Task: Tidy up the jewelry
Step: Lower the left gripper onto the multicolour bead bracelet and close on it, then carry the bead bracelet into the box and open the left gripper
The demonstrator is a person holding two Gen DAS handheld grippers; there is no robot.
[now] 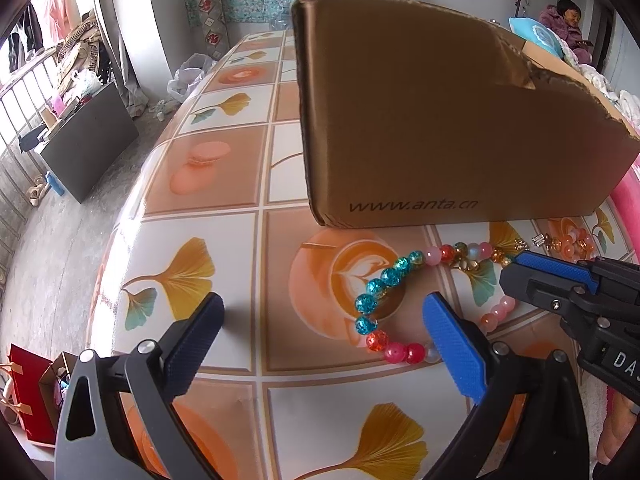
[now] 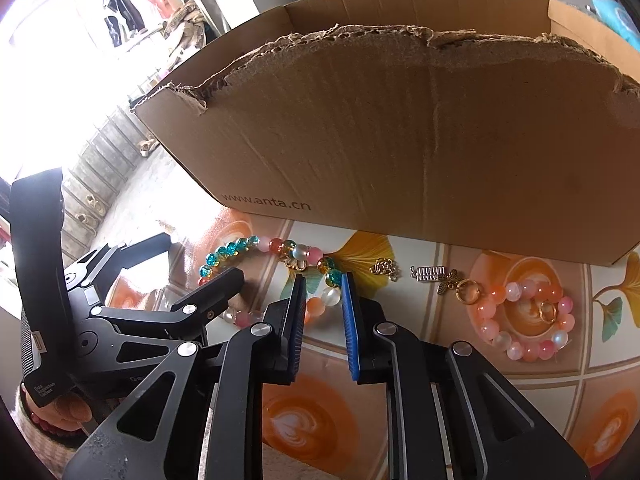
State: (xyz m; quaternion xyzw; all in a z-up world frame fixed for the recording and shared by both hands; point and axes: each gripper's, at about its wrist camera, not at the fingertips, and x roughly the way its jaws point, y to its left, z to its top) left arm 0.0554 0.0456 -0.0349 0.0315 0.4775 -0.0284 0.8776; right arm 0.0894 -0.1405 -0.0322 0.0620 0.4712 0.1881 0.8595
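Beads of the multicoloured bracelet (image 2: pixel 256 276) lie on the patterned tablecloth (image 1: pixel 224 240), just before the cardboard box (image 2: pixel 400 140), which reads "www.anta.cn". Your right gripper (image 2: pixel 323 292) is closing with a white bead between its pads; whether they press it already, you cannot tell. Your left gripper (image 1: pixel 320 312) stands spread wide, and its blue finger (image 1: pixel 452 344) hides part of the loop. "DA" on the other tool is cut off.

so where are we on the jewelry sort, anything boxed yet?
Nothing visibly boxed: the inside of the cardboard box is hidden. In hand: the right tongs are closing around the multicolored bead bracelet, still on the table; the left tongs stand wide open, empty. Left: the pink bracelet, rings, charm and chain.
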